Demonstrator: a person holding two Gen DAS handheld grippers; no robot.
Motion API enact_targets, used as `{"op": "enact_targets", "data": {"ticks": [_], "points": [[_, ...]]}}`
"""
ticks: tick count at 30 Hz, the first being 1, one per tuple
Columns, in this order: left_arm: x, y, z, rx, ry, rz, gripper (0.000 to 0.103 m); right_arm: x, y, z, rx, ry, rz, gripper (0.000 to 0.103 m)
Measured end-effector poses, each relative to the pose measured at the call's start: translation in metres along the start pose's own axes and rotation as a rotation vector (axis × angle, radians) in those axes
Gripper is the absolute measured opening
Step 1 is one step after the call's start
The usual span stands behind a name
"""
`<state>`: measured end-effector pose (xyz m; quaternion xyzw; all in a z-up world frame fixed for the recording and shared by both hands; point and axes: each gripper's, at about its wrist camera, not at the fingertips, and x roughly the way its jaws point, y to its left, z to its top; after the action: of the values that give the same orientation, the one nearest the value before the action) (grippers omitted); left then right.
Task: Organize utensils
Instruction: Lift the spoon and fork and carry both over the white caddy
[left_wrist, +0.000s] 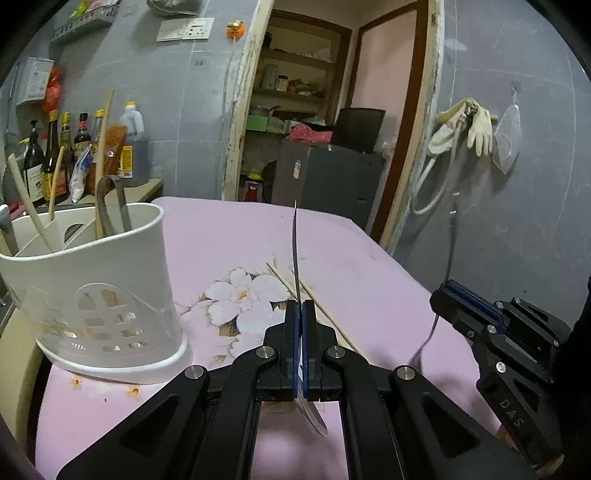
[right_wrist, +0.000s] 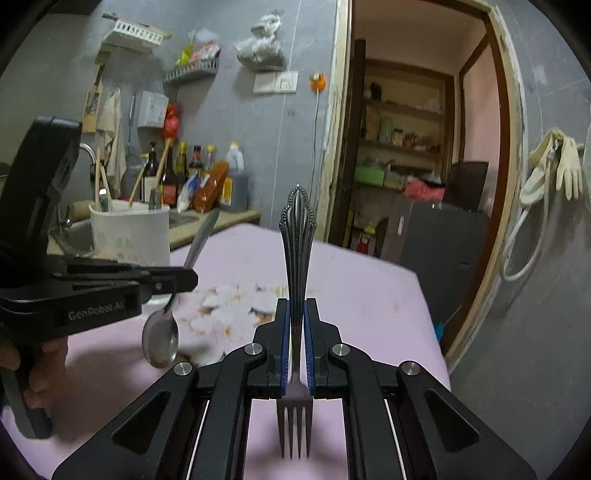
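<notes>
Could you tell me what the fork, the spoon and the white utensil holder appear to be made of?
Fork: polished metal, probably stainless steel; grey sheen, embossed ribbed handle.
Spoon: the same kind of shiny metal; its bowl mirrors the room.
Utensil holder: matte white, likely moulded plastic; thin walls with cut-out holes.

Pink cloth, white holder, black grippers with steel cutlery

The tablecloth (left_wrist: 229, 236) is pale pink with a white blossom print (left_wrist: 243, 295) at frame centre; the utensil holder (left_wrist: 92, 295) at left is white with cut-out lattice; the fork (right_wrist: 296, 258) shows a ribbed, beaded silver handle; blue pads (right_wrist: 283, 343) line black jaws.
</notes>
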<state>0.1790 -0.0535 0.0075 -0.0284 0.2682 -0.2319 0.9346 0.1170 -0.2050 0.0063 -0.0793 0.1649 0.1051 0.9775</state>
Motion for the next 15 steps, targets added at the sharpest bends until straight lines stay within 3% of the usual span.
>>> {"op": "enact_targets", "data": {"ticks": [6, 15], "points": [[-0.017, 0.003, 0.004, -0.007, -0.069, 0.014, 0.0, -0.007, 0.0, 0.008, 0.007, -0.066, 0.004, 0.005], [-0.045, 0.014, 0.032, -0.002, -0.168, 0.055, 0.0, -0.009, 0.009, 0.048, 0.022, -0.183, 0.023, 0.005]]}}
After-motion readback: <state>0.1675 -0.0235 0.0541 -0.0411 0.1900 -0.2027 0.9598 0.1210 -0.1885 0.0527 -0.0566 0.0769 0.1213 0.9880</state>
